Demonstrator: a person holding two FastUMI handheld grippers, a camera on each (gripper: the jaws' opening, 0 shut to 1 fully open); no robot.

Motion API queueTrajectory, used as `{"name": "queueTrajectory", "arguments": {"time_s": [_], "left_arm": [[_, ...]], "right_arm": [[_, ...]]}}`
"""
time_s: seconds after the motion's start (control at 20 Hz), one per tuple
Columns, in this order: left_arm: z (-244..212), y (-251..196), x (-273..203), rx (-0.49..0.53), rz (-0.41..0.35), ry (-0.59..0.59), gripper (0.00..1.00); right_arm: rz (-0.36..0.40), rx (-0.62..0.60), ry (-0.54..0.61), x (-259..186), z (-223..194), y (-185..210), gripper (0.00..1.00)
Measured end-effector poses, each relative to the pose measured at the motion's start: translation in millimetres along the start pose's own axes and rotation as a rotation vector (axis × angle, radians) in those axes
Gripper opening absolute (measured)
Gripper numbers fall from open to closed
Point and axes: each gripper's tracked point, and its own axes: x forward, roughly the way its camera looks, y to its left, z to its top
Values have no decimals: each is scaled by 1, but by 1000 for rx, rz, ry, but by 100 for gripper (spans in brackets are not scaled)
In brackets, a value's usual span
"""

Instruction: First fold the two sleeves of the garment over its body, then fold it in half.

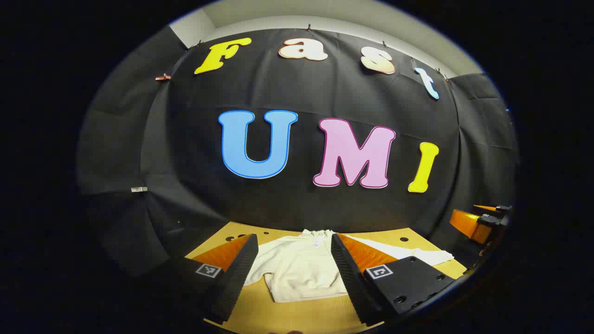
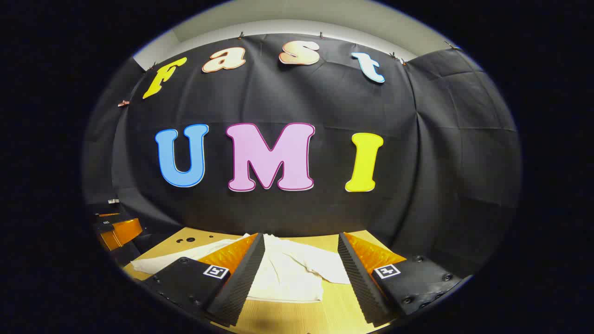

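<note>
This is a staged recording booth, not a lived-in room. A black cloth wall (image 1: 325,204) is clipped up along its top edge beneath a pale ceiling (image 2: 297,14), closing in the space behind and at the sides. In front of it stands a light wooden table (image 1: 297,315) with round holes drilled in its top, like a lab workbench.

We hold our left gripper (image 1: 294,241) level, its jaws spread wide and empty. Our right gripper (image 2: 301,241) sits the same, fingers parted, with each gripper glimpsed at the other's side.
</note>
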Motion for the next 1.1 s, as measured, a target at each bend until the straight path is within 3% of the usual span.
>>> {"name": "queueTrajectory", "arguments": {"time_s": [0.3, 0.55, 1.1], "left_arm": [[-2, -2, 14, 24, 0, 24, 97], [-2, -3, 20, 36, 19, 24, 97], [-10, -24, 33, 54, -17, 36, 97]], "right_arm": [[-2, 16, 34, 15, -15, -9, 97], [41, 24, 63, 22, -26, -5, 98], [-22, 36, 86, 53, -38, -42, 98]]}}
